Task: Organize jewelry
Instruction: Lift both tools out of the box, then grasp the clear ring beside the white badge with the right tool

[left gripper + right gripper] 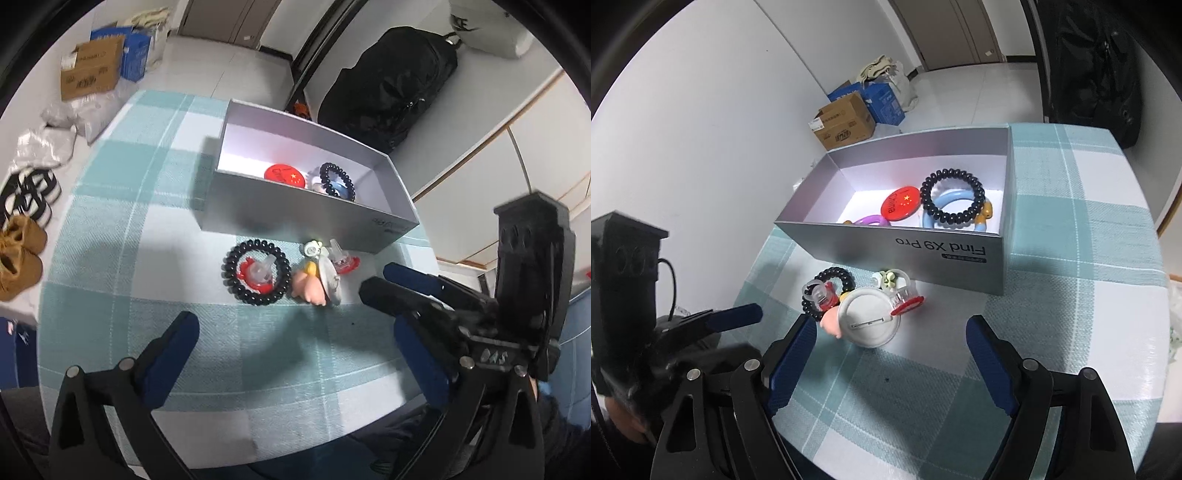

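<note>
Both claws hang spread and empty over the bench (1071, 206) with its teal-and-white checked cloth, the left claw (295, 354) widest, the right claw (890, 354) just short of a white round pin badge (868, 320) lying face down. Touching it are a pink figure (831, 325), half hidden, a black coiled hair tie (255, 272) and red-and-clear clips (905, 301), hard to make out. The open grey cardboard box (923, 254) behind holds a red round badge (900, 205), another black coil (953, 199) and coloured rings partly cut off by its wall.
</note>
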A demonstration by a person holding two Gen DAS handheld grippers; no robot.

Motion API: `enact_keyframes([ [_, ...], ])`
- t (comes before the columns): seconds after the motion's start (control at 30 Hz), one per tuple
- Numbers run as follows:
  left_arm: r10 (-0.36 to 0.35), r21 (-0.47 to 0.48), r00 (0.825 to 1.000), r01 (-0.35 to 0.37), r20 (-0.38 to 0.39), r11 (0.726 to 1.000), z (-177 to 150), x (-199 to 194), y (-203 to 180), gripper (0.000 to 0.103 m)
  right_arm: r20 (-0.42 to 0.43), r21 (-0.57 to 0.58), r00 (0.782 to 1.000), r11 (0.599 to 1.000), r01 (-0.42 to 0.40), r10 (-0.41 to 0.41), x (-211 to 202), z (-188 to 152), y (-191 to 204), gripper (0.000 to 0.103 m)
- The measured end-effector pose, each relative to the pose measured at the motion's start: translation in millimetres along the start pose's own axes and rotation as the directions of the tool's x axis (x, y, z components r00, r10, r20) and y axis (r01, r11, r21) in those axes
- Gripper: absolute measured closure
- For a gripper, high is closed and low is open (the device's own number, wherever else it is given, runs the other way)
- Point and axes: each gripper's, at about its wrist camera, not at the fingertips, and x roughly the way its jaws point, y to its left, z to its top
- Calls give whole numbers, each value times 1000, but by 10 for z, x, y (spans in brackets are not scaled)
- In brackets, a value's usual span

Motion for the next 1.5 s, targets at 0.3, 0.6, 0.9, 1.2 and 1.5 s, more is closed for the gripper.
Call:
enact_keyframes([
  [0.3, 51, 31, 999, -51, 8, 998, -32, -8, 3, 1, -3, 19, 1000, 1000, 7, -7, 158, 109, -48, 47],
  [0.6, 77, 41, 996, -79, 43, 996, 3, -27, -6, 1, -21, -8, 1000, 1000, 21, -21, 258, 172, -27, 80],
  [0.9, 67, 44, 997, -68, 24, 997, 24, 31, -35, 1, 17, -22, 1000, 1000, 22, -22, 113, 139, 17, 85],
  [1.2, 55, 107, 998, -52, -23, 993, 25, 185, -231, 1, 69, 19, 998, 1000, -8, 7, -181, 71, -88, 85],
  [1.5, 80, 174, 996, -74, -27, 982, 99, 284, -445, 25, 113, 67, 993, 997, -42, 34, -429, 49, -258, 85],
])
